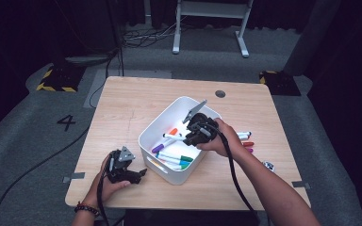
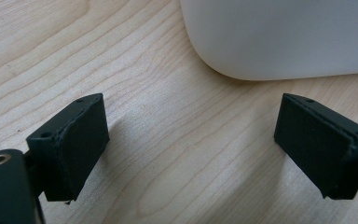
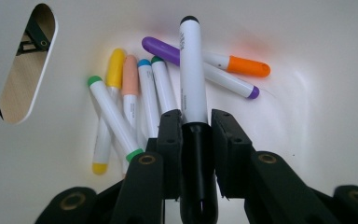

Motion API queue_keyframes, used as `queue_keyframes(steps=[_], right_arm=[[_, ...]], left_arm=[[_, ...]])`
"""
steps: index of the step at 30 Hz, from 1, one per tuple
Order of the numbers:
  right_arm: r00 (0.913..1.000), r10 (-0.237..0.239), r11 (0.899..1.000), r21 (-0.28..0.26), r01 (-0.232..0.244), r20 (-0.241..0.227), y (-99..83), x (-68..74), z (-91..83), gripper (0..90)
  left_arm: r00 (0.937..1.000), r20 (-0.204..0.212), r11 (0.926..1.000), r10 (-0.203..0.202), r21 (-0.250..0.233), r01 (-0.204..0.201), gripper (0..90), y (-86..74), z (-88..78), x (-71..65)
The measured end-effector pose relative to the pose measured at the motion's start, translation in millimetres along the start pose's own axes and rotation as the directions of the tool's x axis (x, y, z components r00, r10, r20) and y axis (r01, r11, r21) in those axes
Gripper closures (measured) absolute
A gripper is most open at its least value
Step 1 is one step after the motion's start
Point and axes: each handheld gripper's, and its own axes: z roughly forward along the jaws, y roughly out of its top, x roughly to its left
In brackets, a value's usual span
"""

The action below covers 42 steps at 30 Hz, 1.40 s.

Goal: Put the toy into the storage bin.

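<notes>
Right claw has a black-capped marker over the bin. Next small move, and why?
Probably open the right claw and let go of the white marker with the black cap. Its jaws are shut on the marker, which already points down into the white plastic bin, just above the loose coloured markers on the floor. The left claw rests open on the wooden table.

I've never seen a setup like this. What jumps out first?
The white bin in the middle of the wooden table, with colourful markers lying in it. The right hand-held gripper hangs over the bin, shut on a black-capped marker. The left hand-held gripper rests open on the table beside the bin.
</notes>
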Motion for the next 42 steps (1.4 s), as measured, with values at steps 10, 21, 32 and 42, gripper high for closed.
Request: queue_keyframes(steps=[10,21,32,42], right_arm=[[0.9999,-0.01,1.0,0.018,0.01,-0.01,3.0,17.2,3.5,74.3],[0.9991,-0.025,0.999,0.03,0.026,-0.034,15.9,44.7,11.5,74.2],[0.9966,-0.037,0.999,0.029,0.039,-0.073,16.9,60.2,19.7,73.8],[0.9933,-0.051,0.998,0.018,0.053,-0.103,15.8,67.0,18.6,71.0]], left_arm=[[1.0,-0.001,1.0,0.0,0.0,0.0,10.0,0.0,0.0,0.0],[1.0,-0.002,1.0,0.003,0.001,-0.003,10.1,0.0,-0.1,0.0],[1.0,-0.001,1.0,0.003,0.001,-0.003,10.2,-0.1,-0.1,0.0],[1.0,-0.001,1.0,0.003,0.001,-0.003,10.2,0.0,-0.1,0.0]])
